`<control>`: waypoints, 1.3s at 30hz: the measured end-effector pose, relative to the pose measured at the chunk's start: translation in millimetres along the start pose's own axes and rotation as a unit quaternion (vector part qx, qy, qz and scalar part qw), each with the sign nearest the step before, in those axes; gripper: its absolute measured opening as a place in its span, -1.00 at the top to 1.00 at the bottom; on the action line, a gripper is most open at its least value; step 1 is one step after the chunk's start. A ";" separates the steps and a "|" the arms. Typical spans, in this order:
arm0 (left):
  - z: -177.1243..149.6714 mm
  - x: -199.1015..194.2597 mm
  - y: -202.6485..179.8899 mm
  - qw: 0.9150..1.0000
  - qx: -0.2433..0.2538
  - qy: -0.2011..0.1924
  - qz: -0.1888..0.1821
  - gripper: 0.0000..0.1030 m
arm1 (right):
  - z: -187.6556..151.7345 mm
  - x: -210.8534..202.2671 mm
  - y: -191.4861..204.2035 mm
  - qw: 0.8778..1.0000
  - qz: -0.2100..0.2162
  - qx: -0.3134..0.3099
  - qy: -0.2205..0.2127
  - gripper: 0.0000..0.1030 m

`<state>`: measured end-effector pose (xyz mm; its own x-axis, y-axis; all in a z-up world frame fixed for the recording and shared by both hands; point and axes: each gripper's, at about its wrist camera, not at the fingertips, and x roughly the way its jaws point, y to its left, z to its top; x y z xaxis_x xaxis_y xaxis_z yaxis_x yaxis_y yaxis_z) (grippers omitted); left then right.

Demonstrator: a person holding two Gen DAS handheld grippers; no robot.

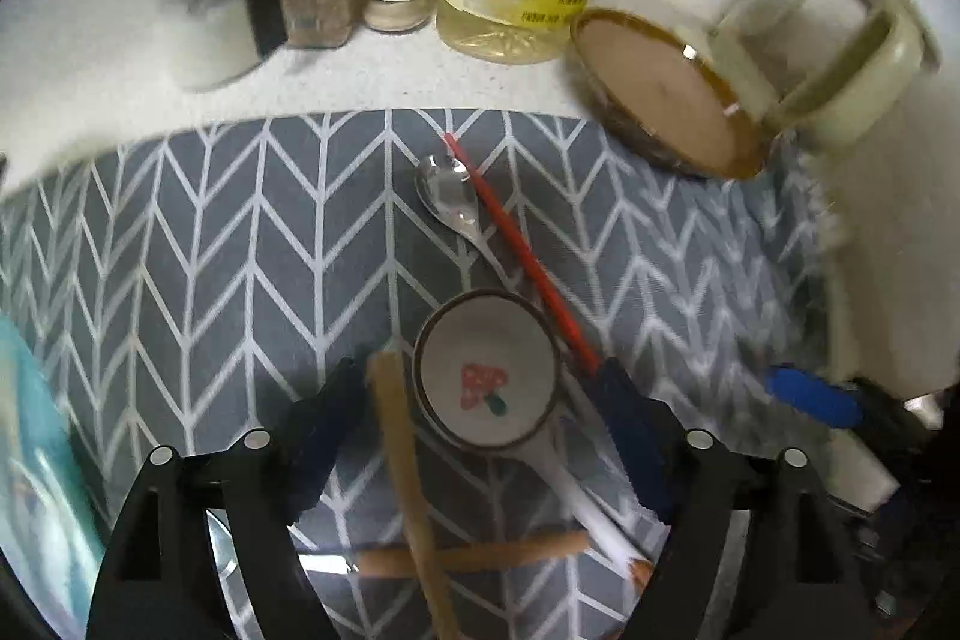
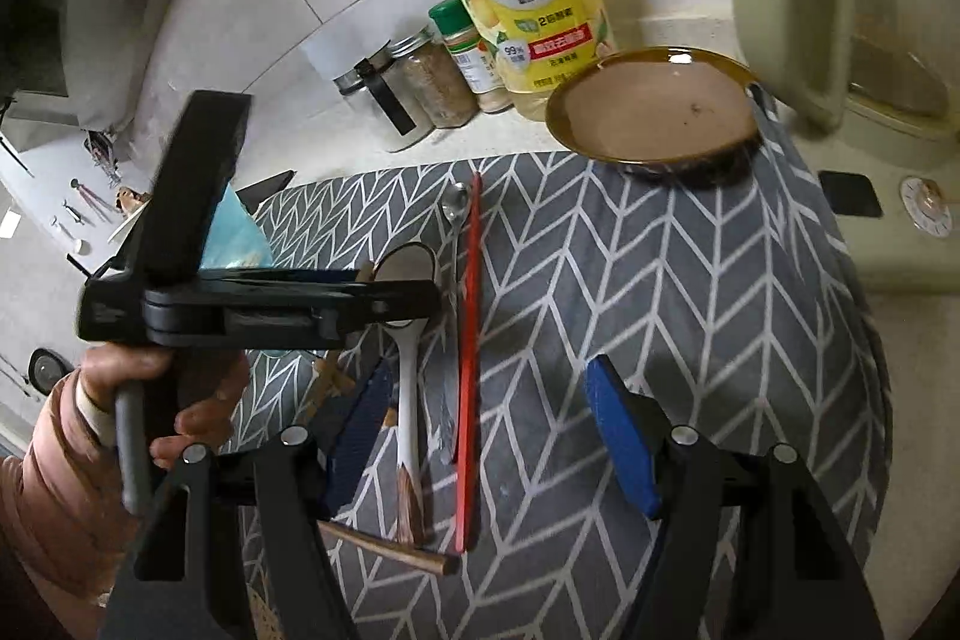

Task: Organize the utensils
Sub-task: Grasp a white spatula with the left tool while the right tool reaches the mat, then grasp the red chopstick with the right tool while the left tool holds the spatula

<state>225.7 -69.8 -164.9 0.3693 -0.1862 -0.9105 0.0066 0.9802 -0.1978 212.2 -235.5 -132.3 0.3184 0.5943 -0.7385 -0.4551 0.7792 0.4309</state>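
Five utensils lie loose on the chevron mat (image 2: 690, 292): ceramic soup spoon (image 1: 489, 370), metal teaspoon (image 1: 447, 193), red chopstick (image 1: 522, 250), and two wooden chopsticks (image 1: 399, 460) crossed at bottom centre of the left view.

My left gripper (image 1: 480, 418) hangs low over the pile, jaws apart, straddling the soup spoon's bowl and one wooden chopstick. Nothing is clamped. My right gripper (image 2: 486, 436) is also spread wide, with the red chopstick and the spoon's white handle (image 2: 408, 400) between its fingers, not gripped.

I read the step as picking the soup spoon with the left. The bowl is wide, round and glazed, so pads will likely slip off it. Better to shift toward the handle, lower centre of the left view, and close across its narrow width. The wooden chopstick just beside the bowl needs to stay outside the jaws, or I grab two. The red chopstick lies close along the bowl's right rim and may drag.

The brown plate (image 2: 654, 106) sits upper right, half on the mat.
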 end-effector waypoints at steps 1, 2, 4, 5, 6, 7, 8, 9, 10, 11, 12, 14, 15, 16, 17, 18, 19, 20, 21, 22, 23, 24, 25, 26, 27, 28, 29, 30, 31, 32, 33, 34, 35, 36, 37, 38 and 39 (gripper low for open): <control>0.0 0.0 -5.7 1.000 0.017 -0.006 0.005 -0.20 | -1.1 -2.4 0.8 1.000 -0.001 0.001 -0.003 -0.27; 2.2 0.8 -10.3 1.000 0.026 -0.008 0.011 -0.10 | -1.9 -4.3 1.3 1.000 -0.003 0.002 -0.006 -0.27; 3.7 0.2 -13.8 1.000 0.030 -0.004 0.004 -0.08 | -3.2 -7.1 1.1 1.000 -0.004 0.006 -0.010 -0.27; 4.0 -0.6 -13.6 1.000 0.027 -0.002 0.001 -0.07 | -3.7 -7.9 0.7 1.000 -0.005 0.008 -0.011 -0.27; 4.8 -2.2 -13.4 1.000 0.021 0.003 -0.005 0.02 | -4.5 -9.7 0.2 1.000 -0.006 0.009 -0.013 -0.27; 5.8 -5.7 -10.5 1.000 0.008 0.008 -0.021 0.41 | -4.4 -11.0 -0.2 1.000 -0.007 0.009 -0.014 -0.27; 7.6 -11.5 -3.0 0.999 -0.014 0.012 -0.049 0.52 | -4.3 -12.1 -0.3 1.000 -0.007 0.009 -0.014 -0.27; 1.4 -11.8 13.7 0.998 -0.025 0.013 -0.064 0.58 | -3.5 -12.8 -0.3 1.000 -0.006 0.009 -0.015 -0.27; 0.3 -15.6 14.6 0.998 -0.024 0.012 -0.065 0.64 | -2.6 -13.7 -0.3 1.000 -0.006 0.008 -0.017 -0.27; -2.2 -18.1 15.1 0.998 -0.017 0.010 -0.051 0.66 | -2.2 -14.4 -0.1 1.000 -0.006 0.008 -0.018 -0.27; -3.5 -19.3 16.5 0.999 -0.014 0.012 -0.039 0.66 | -1.9 -15.1 -0.1 1.000 -0.005 0.008 -0.019 -0.27; -6.4 -22.8 23.0 0.999 -0.023 0.018 -0.043 0.67 | -0.2 -14.8 1.4 1.000 -0.004 0.006 -0.019 -0.27; -9.3 -23.9 28.0 0.998 -0.029 0.017 -0.050 0.67 | 0.6 -14.3 2.5 1.000 -0.003 0.005 -0.019 -0.27; -11.9 -26.6 32.4 0.998 -0.038 0.014 -0.055 0.67 | 1.4 -13.6 3.6 1.000 0.000 0.004 -0.019 -0.27; -13.3 -29.5 33.9 0.997 -0.044 0.011 -0.058 0.67 | 2.1 -12.6 4.9 1.000 0.000 0.004 -0.018 -0.27; -12.4 -32.9 36.7 0.997 -0.048 0.007 -0.063 0.67 | 1.8 -11.7 6.0 1.000 0.001 0.003 -0.018 -0.27; -11.7 -38.3 39.4 0.996 -0.054 0.001 -0.065 0.67 | 1.3 -10.0 6.8 1.000 0.003 0.002 -0.017 -0.27; -11.0 -44.7 40.1 0.996 -0.060 -0.007 -0.066 0.67 | 0.9 -8.3 7.2 1.000 0.004 0.002 -0.015 -0.27; -9.9 -51.0 41.5 0.995 -0.065 -0.016 -0.071 0.67 | 0.2 -6.6 7.4 1.000 0.006 0.002 -0.016 -0.27; -8.4 -60.8 43.2 0.993 -0.077 -0.034 -0.088 0.67 | -1.0 -5.3 7.2 1.000 0.007 0.002 -0.015 -0.27; -4.0 -60.4 39.8 0.991 -0.082 -0.045 -0.099 0.68 | -1.8 -2.6 7.0 1.000 0.005 0.002 -0.011 -0.27; -1.7 -61.2 39.2 0.991 -0.074 -0.047 -0.100 0.68 | -2.7 -0.9 6.8 1.000 0.006 0.003 -0.009 -0.27; 1.8 -55.9 38.2 0.994 -0.062 -0.037 -0.080 0.67 | -4.1 1.9 6.7 1.000 0.007 0.005 -0.007 -0.27; 4.9 -52.9 37.5 0.995 -0.062 -0.035 -0.066 0.67 | -4.8 4.2 7.3 1.000 0.008 0.005 -0.003 -0.27; 5.8 -57.1 38.0 0.995 -0.062 -0.040 -0.071 0.67 | -4.8 6.1 8.4 1.000 0.009 0.002 -0.001 -0.27; 6.9 -64.2 39.2 0.992 -0.067 -0.050 -0.094 0.67 | -5.3 6.0 11.3 1.000 0.011 -0.004 -0.002 -0.27; 8.4 -69.4 40.5 0.990 -0.072 -0.055 -0.105 0.67 | -5.5 5.1 13.7 1.000 0.011 -0.009 -0.005 -0.27; 12.5 -75.8 40.1 0.990 -0.070 -0.061 -0.107 0.67 | -5.7 4.4 15.3 1.000 0.012 -0.010 -0.007 -0.27; 17.1 -81.1 38.4 0.991 -0.063 -0.069 -0.096 0.67 | -5.6 4.5 15.9 1.000 0.012 -0.009 -0.007 -0.27; 21.2 -86.6 36.6 0.992 -0.055 -0.077 -0.086 0.67 | -5.4 4.0 16.1 1.000 0.011 -0.008 -0.008 -0.27; 25.0 -89.0 35.1 0.992 -0.052 -0.081 -0.085 0.67 | -5.3 3.0 16.0 1.000 0.011 -0.008 -0.009 -0.27; 31.3 -93.3 34.0 0.991 -0.052 -0.087 -0.089 0.67 | -5.2 0.8 15.9 1.000 0.008 -0.008 -0.013 -0.27; 35.8 -96.2 32.2 0.990 -0.052 -0.092 -0.091 0.67 | -5.3 -1.6 15.5 1.000 0.007 -0.007 -0.016 -0.27; 42.0 -100.7 30.7 0.990 -0.050 -0.101 -0.089 0.67 | -5.5 -3.9 14.7 1.000 0.006 -0.006 -0.018 -0.27; 46.5 -103.4 29.1 0.990 -0.049 -0.105 -0.086 0.67 | -5.4 -6.1 13.9 1.000 0.004 -0.005 -0.020 -0.27; 51.0 -105.9 28.0 0.989 -0.049 -0.108 -0.085 0.67 | -5.4 -8.0 13.1 1.000 0.002 -0.004 -0.022 -0.27; 54.8 -110.2 28.0 0.989 -0.052 -0.111 -0.088 0.67 | -5.0 -9.6 12.5 1.000 0.001 -0.002 -0.024 -0.27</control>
<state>236.2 -18.2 -50.2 0.5650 -0.3224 -0.7595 -0.0024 0.9199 -0.3922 199.2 -232.5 -122.5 0.3566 0.6050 -0.7119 -0.4590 0.7771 0.4306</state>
